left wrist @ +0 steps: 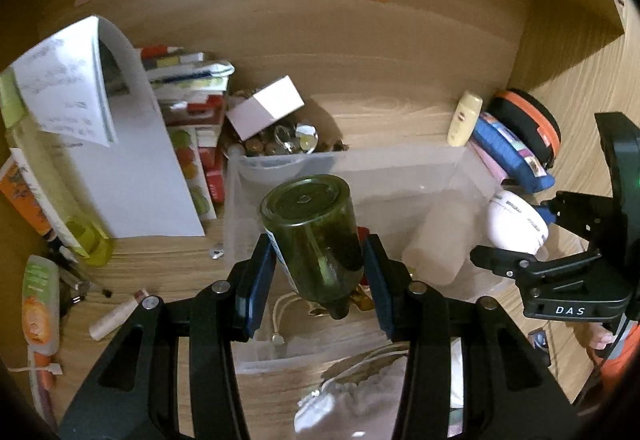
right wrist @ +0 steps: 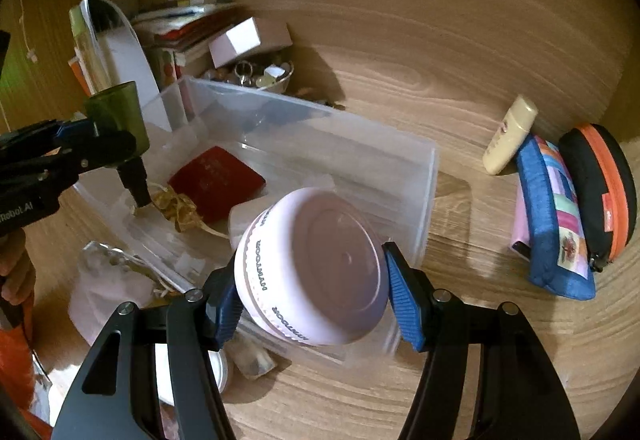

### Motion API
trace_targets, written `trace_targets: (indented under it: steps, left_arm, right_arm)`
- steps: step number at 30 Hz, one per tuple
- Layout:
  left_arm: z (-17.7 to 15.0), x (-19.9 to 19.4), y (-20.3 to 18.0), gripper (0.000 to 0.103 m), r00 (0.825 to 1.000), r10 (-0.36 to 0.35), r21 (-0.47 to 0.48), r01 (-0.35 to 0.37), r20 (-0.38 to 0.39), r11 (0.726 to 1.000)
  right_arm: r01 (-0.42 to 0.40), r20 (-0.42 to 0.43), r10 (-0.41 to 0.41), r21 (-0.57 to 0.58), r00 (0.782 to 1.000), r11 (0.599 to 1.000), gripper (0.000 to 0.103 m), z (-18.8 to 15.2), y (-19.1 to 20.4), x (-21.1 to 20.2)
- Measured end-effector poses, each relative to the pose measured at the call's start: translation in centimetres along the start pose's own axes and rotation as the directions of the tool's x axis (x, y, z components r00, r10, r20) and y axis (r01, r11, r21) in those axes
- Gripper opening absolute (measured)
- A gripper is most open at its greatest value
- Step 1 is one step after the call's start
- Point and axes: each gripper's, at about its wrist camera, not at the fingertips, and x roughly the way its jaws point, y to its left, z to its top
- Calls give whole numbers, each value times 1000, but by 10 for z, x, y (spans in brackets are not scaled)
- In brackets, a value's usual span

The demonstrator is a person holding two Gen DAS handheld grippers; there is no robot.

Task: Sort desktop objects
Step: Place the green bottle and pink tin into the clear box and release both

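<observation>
The left gripper (left wrist: 320, 264) squeezed a green bottle (left wrist: 316, 236) and the right gripper (right wrist: 310, 292) a white jar (right wrist: 316, 268), both tipped over the clear bin (right wrist: 424, 176), so either might have slipped out and missed.

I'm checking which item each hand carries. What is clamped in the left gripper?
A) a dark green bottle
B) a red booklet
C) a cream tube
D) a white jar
A: the left gripper has its blue pads pressed on both sides of the dark green bottle, above the clear plastic bin.
</observation>
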Motion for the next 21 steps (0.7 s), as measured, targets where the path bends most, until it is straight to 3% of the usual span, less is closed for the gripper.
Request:
trace_targets:
  steps: [9, 18, 21]
  left_arm:
    - [-9, 26, 0, 44, 997, -4, 4, 4, -81, 1000]
    - [-11, 28, -5, 45, 996, 10, 22, -8, -87, 1000]
    - [-11, 27, -6, 50, 996, 5, 25, -3, -86, 1000]
  right_arm:
    - [-34, -23, 34, 9, 999, 999, 60, 8, 2, 16]
    - [-37, -34, 38, 11, 999, 999, 60, 12, 6, 24]
    - [-33, -36, 34, 12, 999, 999, 60, 13, 5, 24]
